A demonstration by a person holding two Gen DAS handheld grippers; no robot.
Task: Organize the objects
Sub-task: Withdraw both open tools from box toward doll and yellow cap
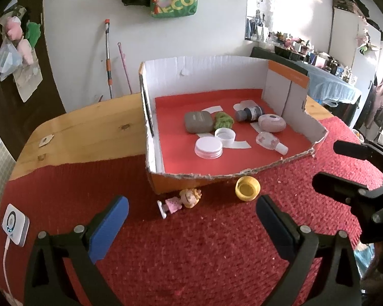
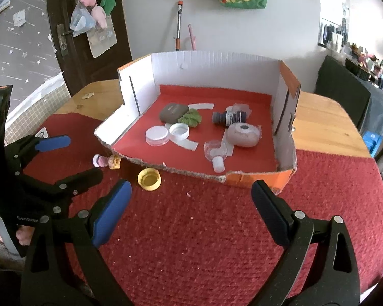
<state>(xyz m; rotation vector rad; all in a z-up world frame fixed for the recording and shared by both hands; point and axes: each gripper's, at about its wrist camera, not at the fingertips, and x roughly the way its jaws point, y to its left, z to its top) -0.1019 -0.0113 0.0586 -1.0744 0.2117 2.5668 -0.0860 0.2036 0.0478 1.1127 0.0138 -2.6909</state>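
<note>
**mossy_k:** Since both grippers are hovering empty over the red cloth (image 1: 191,255), which one should go for the stuff still outside the cardboard box (image 1: 280,164)? Left gripper (image 1: 191,211) has its jaws spread wide with nothing between them, and the right gripper (image 2: 191,196) is the same, wide apart and bare.

**tinkerdad:** Two strays as far as I can see: the little doll (image 1: 182,200) and the yellow cap (image 1: 247,188), both on the cloth just in front of the box's torn front wall. From the left wrist view the doll sits nearly dead ahead of the left gripper, between its fingers' line of sight, so left is nearer to it. It's lying on its side, long axis roughly across the view, head toward the cap.

**mossy_k:** And the cap?

**tinkerdad:** Sits open side up, just right of the doll. In the right wrist view it's ahead and a bit left of the right gripper, so probably right's job, though fisheye warp makes that call shaky.
</note>
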